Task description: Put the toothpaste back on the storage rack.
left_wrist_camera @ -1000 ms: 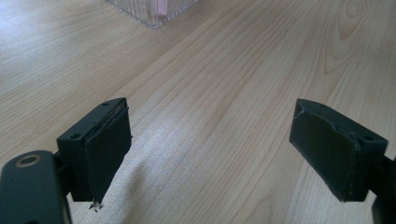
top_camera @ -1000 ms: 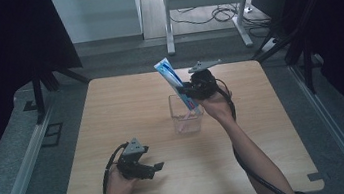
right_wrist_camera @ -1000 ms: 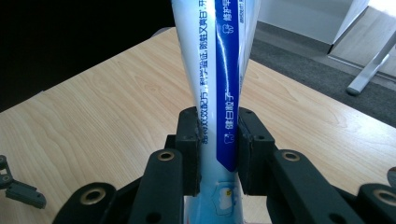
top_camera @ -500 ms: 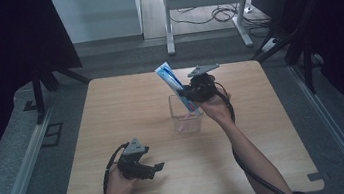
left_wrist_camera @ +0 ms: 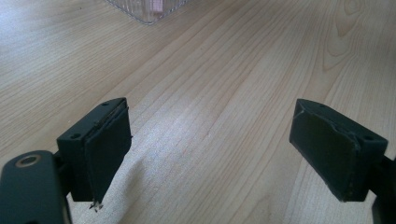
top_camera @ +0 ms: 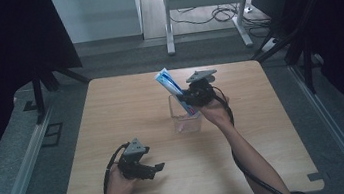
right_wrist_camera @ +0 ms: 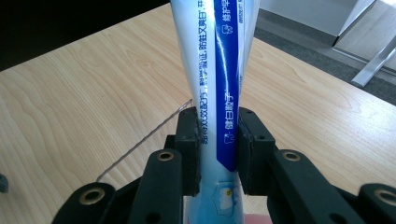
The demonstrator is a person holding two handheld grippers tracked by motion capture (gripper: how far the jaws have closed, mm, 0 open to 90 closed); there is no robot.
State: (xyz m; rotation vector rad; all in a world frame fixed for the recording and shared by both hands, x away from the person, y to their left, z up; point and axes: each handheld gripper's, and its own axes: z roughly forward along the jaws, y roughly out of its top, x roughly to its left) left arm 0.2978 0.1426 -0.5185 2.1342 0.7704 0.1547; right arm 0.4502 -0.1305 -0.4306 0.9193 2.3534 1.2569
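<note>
**Toothpaste tube tilts at the clear container**

Your right gripper (top_camera: 191, 99) clamps a blue-and-white toothpaste tube (top_camera: 170, 86) at the mouth of the clear plastic container (top_camera: 186, 117) in the middle of the worktop (top_camera: 112, 115). In the right gripper view both jaws press flat against the tube's sides, its printed body (right_wrist_camera: 219, 70) rising away from them, the container's thin rim (right_wrist_camera: 140, 140) showing just below. Compared with a second ago the tube has barely shifted: your hand sits a touch lower and nearer the container, the crimped end leaning up and away toward the far-left. That reads as a slow, careful move at the opening; whether the tube is going in or coming out cannot be told from here. Your left gripper (top_camera: 155, 169) rests low near the worktop's front edge, jaws spread wide with only bare wood (left_wrist_camera: 210, 126) between them, well apart from the container.
</note>
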